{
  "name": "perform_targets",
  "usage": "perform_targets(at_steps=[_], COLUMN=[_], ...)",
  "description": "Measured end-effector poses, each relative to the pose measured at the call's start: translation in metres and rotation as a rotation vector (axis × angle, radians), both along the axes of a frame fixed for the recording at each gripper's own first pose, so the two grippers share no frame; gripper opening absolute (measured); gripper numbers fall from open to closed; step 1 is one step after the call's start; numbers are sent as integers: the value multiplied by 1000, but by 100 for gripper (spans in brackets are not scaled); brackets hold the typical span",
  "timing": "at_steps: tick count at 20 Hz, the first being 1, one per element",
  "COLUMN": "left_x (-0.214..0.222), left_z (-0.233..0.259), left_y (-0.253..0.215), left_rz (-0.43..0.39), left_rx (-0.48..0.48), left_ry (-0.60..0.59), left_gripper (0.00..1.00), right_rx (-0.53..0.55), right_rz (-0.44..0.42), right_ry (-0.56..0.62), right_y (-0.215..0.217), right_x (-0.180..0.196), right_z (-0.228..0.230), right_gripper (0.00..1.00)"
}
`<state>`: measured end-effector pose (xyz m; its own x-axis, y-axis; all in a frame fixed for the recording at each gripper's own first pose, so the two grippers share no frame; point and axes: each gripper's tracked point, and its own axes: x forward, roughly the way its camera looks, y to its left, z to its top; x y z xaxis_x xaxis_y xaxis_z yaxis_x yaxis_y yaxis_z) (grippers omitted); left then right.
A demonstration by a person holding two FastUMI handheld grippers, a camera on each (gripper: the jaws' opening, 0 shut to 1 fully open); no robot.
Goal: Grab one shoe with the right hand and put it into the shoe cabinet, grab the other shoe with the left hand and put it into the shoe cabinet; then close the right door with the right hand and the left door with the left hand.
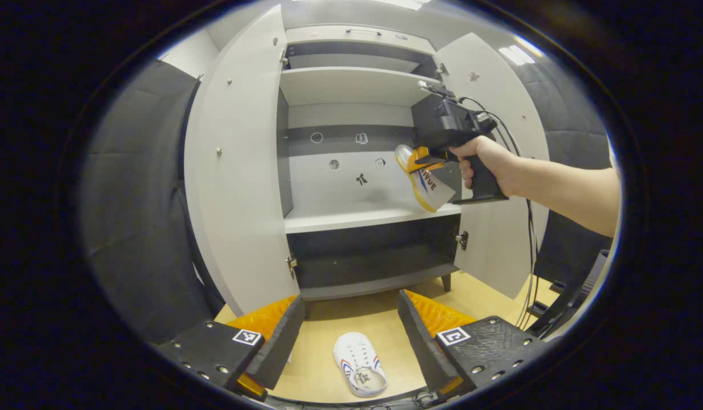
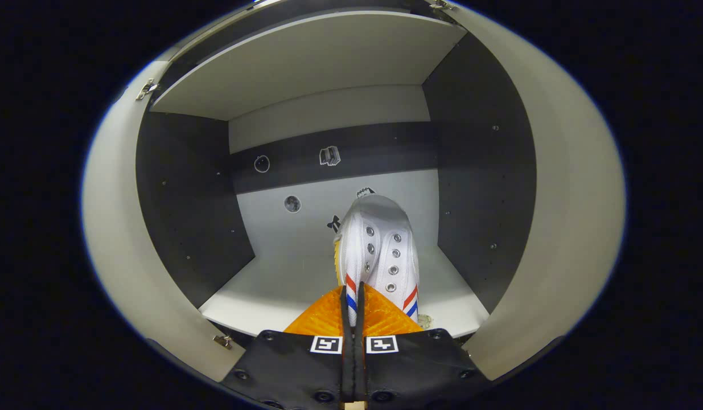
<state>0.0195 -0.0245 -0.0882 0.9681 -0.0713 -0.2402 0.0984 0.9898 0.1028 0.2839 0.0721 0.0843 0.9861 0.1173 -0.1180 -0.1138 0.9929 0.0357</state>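
Clenching a white shoe (image 2: 379, 250) between nearly closed jaws, the right gripper (image 2: 354, 319) holds it over the cabinet shelf (image 2: 260, 290); the left gripper (image 1: 351, 336) has its jaws wide apart and released, the other shoe (image 1: 360, 364) on the floor between them.

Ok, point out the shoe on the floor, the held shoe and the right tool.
Shoe on the floor (image 1: 360, 364), left gripper view, on its upper.
Held shoe (image 2: 379, 245), right gripper view, on its eyelet panel.
Right tool (image 2: 354, 302), right gripper view, between its fingertips.
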Motion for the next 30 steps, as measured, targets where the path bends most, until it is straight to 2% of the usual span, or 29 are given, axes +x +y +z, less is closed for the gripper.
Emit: perform_targets(at_steps=[4,5,8,14,15,17,18,20,21,22,23,26,30], left_x=[-2,-3,-8,-14,-15,-17,-19,-23,-24,-25,-24,-27,-28], left_z=[-6,-6,2,7,8,9,10,8,6,4,2,-11,-30], left_y=[10,12,20,25,26,26,25,23,21,20,19,20,19], left_rz=[113,136,205,275,285,301,307,310,307,301,292,265,220], left_rx=[-15,-14,5,-20,-18,-20,-22,-26,-27,-30,-32,-31,-62], left_ry=[45,49,38,44,41,38,38,42,45,48,54,68,82], left_gripper=[96,94,95,96,95,94,94,96,96,95,95,95,95], right_rx=[25,33,44,35,38,43,40,50,58,59,58,0,-84], right_rz=[-12,-13,-15,-14,-13,-14,-26,-17,-11,-3,18,26,24], right_ry=[14,27,58,91,100,115,117,96,75,68,64,17,-38], right_y=[-10,-11,-11,-1,0,-1,-3,-1,0,2,7,7,4], right_x=[43,53,76,107,111,115,116,112,108,102,93,66,21], right_z=[5,1,-8,-24,-27,-31,-31,-20,-11,-7,-4,2,7], right_gripper=[1,1,1,1,6,3,6,18,12,28,34,98,98])
